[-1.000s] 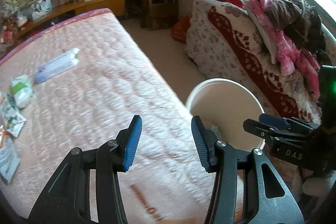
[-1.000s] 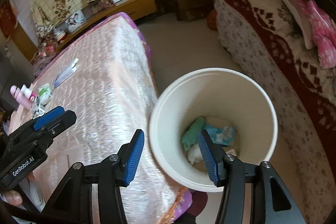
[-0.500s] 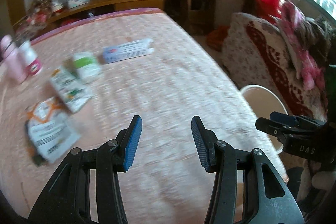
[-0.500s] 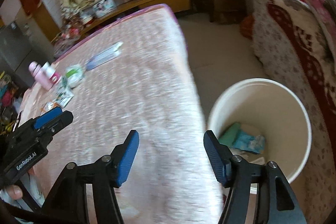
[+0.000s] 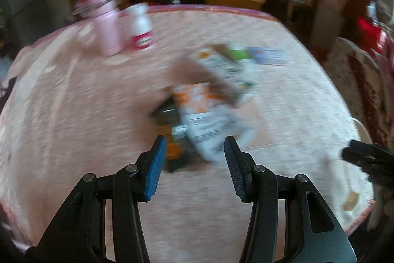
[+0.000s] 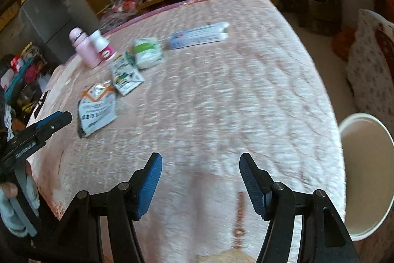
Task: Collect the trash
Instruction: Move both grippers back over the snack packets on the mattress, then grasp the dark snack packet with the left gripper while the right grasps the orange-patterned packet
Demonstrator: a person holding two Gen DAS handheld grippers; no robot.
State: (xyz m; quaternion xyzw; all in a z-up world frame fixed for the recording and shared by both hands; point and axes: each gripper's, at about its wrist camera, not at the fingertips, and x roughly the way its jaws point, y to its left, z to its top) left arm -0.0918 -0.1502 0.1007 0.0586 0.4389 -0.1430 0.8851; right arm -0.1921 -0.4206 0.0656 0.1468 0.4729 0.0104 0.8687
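Trash lies on the pink quilted table (image 6: 221, 95): a white-and-orange wrapper (image 6: 97, 107), a green-and-white packet (image 6: 125, 74), a green-topped tissue pack (image 6: 147, 51) and a long blue-white box (image 6: 199, 35). In the blurred left wrist view my left gripper (image 5: 192, 164) is open, just short of the orange wrapper (image 5: 204, 115). My right gripper (image 6: 200, 183) is open and empty over the table's near part. The white bin (image 6: 367, 171) stands on the floor at the right.
A pink bottle (image 6: 82, 48) and a white jar with a pink label (image 6: 103, 46) stand at the table's far left. A sofa with a floral cover (image 6: 371, 61) is beyond the bin. Shelves and a wooden rack line the back wall.
Both grippers have swung left, away from the bin and over the table. The left gripper now faces the orange wrapper closely. Both stay open and empty.
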